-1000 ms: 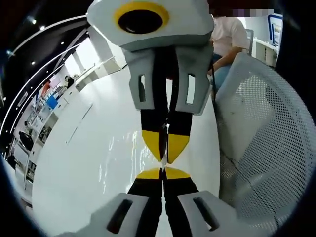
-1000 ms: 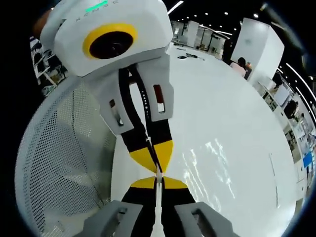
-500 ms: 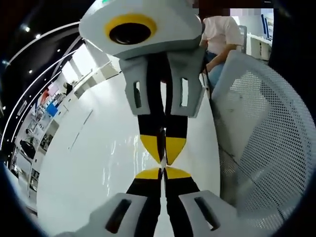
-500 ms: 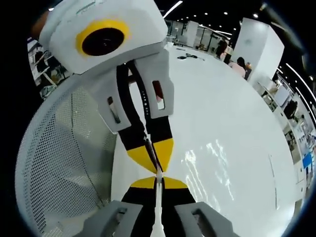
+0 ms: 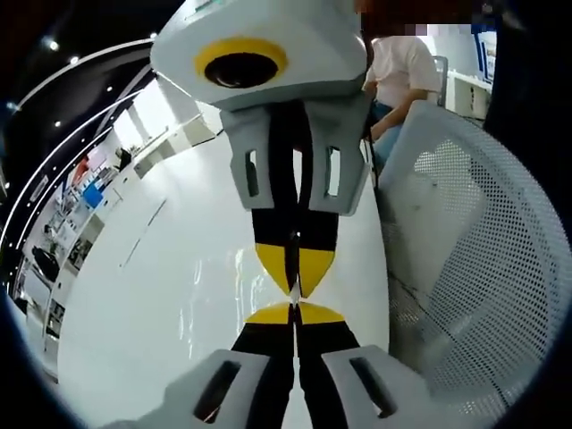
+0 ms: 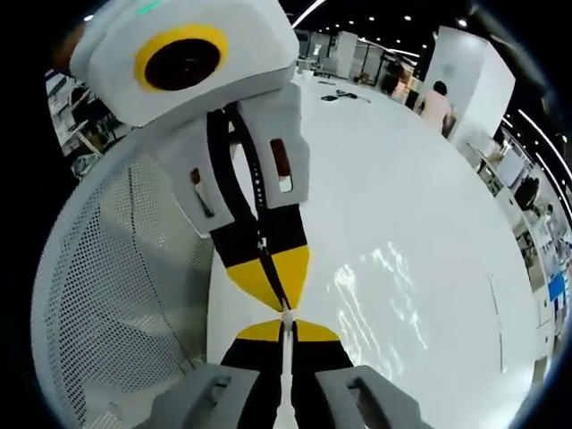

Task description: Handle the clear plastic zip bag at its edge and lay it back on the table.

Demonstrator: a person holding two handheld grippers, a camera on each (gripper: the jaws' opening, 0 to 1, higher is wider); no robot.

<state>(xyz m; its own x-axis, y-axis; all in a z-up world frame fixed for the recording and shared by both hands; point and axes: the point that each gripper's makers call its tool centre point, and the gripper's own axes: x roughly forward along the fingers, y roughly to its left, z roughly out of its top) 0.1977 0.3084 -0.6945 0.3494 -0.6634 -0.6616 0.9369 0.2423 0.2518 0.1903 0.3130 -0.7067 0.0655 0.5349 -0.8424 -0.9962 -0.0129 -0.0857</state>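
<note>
The clear zip bag shows as wrinkled glints (image 5: 214, 286) over the white table (image 5: 125, 304), left of the jaws in the left gripper view. In the right gripper view the glints (image 6: 380, 281) lie right of the jaws. A thin pale strip of the bag's edge (image 6: 285, 366) runs edge-on between my right gripper's jaws. My left gripper (image 5: 293, 310) and right gripper (image 6: 286, 326) meet tip to tip, both shut on that edge. The right gripper (image 5: 293, 284) comes down from the top of the left gripper view, and the left gripper (image 6: 282, 302) from the top of the right gripper view.
A white mesh chair back (image 5: 465, 268) stands close beside the table edge, also seen as the mesh chair (image 6: 116, 295). A seated person in a pale shirt (image 5: 407, 67) is behind it. Small dark items (image 6: 344, 96) lie at the table's far end (image 6: 420, 206), with shelving beyond.
Both grippers stay shut tip to tip on the bag's edge. The views have shifted and tilted slightly with the hands. A person in the distance has walked in the right gripper view.
</note>
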